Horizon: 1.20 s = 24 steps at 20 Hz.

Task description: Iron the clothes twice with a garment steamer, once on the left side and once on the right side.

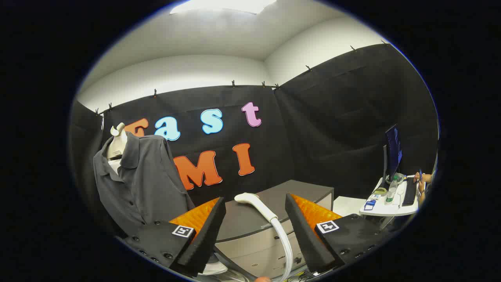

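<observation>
A dark grey polo shirt [145, 180] hangs on a pale mannequin torso [116, 145], beyond my left finger and off to the left. The white garment steamer head [256, 203] lies on top of a grey cabinet [250, 223], just ahead of my fingers and between them. Its white hose [285, 243] runs down toward me between the fingers. My gripper [255, 203] is open, with a wide gap around the steamer handle and neither finger touching it.
A small white table [387, 207] stands to the right with a monitor [392, 150], a keyboard, a bottle and small items. A person's hand [422, 181] rests at the keyboard. A white surface [346, 204] sits beside the cabinet.
</observation>
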Motion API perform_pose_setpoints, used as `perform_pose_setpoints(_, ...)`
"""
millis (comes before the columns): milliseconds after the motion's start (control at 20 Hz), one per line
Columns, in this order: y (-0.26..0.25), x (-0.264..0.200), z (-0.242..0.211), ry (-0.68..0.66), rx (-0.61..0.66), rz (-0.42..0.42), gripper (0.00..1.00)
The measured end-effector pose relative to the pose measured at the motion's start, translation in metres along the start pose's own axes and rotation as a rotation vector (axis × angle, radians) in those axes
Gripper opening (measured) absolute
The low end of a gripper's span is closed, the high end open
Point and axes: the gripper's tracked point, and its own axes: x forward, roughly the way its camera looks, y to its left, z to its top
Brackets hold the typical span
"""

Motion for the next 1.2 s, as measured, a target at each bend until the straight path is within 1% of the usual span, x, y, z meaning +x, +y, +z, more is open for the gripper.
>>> perform_pose_setpoints(500,-0.006,-0.016,-0.003,0.006,0.007,-0.015,0.98)
perform_pose_setpoints(1200,-0.016,-0.020,-0.013,0.028,0.019,-0.032,0.98)
